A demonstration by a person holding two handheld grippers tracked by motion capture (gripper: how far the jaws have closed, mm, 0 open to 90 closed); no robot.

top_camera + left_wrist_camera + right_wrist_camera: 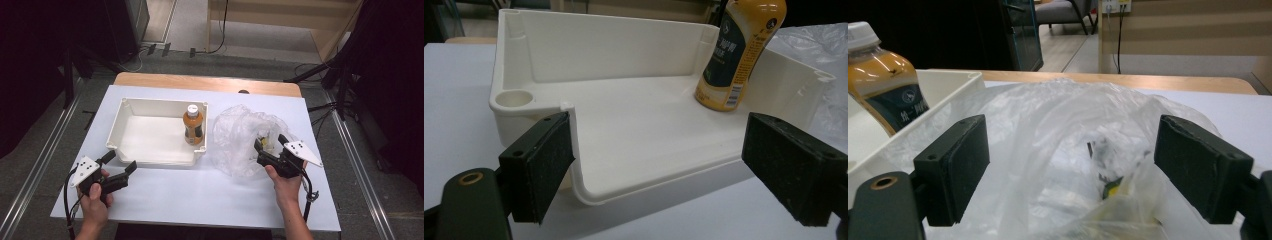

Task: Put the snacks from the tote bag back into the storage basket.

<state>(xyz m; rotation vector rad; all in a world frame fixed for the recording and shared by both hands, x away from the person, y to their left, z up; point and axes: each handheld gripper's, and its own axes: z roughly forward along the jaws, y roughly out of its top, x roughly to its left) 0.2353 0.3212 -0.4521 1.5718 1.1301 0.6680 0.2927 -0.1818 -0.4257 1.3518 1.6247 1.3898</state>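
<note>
Bag (239, 137) of clear crinkled plastic sits right of centre in the high view, on the white table cover (200, 185), just beside the right wall of the white tray (131, 107). Right gripper (271, 148) is at the bag's lower right edge, jaws spread wide, nothing clamped btwn them. In the right gripper view the bag (1058, 150) bulges up btwn the two black pads (960, 160), filling the middle of the frame; something dark and yellow shows thru the film low in the centre, too blurred to name. Can't tell if the pads actually touch the plastic.

Left gripper (121, 167) is at lower left of the high view, w/ its jaws also wide apart and holding nothing, tips just off the tray's near left corner. The left gripper view has the tray (624, 65) dead ahead, its rounded near corner sitting beside the left pad (544, 160), low lip running across the centre of the frame.

Bottle (193, 124) of orange drink stands upright inside the tray, against its right wall, white cap on top, dark label round the middle. It shows at upper right in the left gripper view (736, 60) and at far left in the right gripper view (880, 80).
</note>
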